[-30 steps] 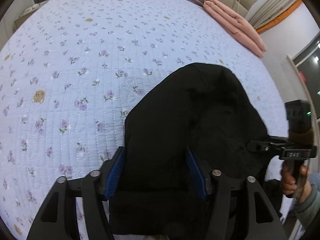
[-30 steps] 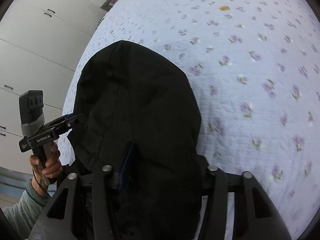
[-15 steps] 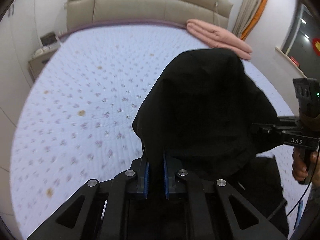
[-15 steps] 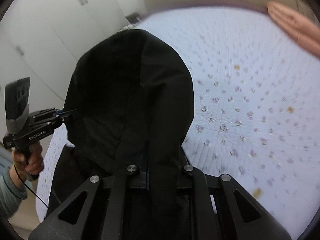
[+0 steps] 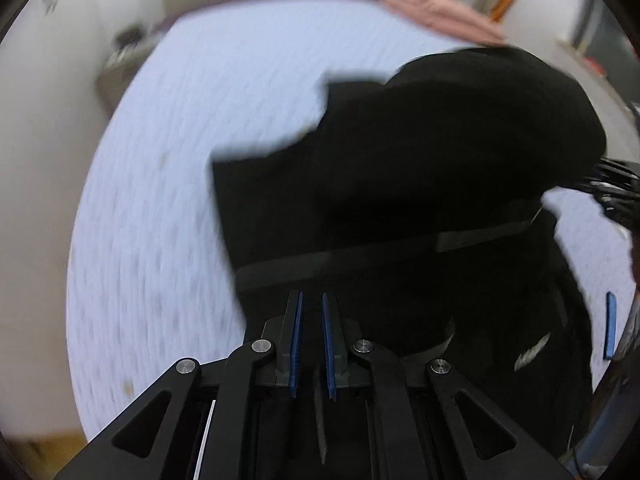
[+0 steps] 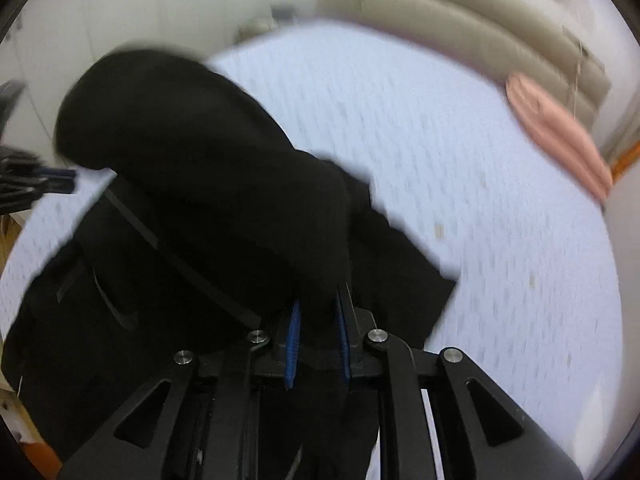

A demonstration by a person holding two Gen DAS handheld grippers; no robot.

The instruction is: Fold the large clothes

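A large black hooded garment point(image 5: 420, 184) hangs between my two grippers above the bed; it also fills the left of the right wrist view point(image 6: 180, 184). My left gripper point(image 5: 311, 312) is shut on its edge, the blue pads point(image 5: 297, 340) pinching the cloth. My right gripper point(image 6: 318, 316) is shut on another part of the edge, with cloth bunched between its blue pads point(image 6: 294, 340). A grey band point(image 5: 360, 256) crosses the garment. Both views are motion-blurred.
The bed has a pale blue floral quilt point(image 5: 180, 168) point(image 6: 500, 200). Folded pink bedding point(image 5: 436, 16) point(image 6: 560, 136) lies near the beige headboard point(image 6: 460, 12). White cupboards point(image 6: 100, 12) stand to the left.
Both grippers closed on the garment about a second ago and have lifted it off the quilt; it now hangs spread wider between them, with a sleeve or corner swinging out.
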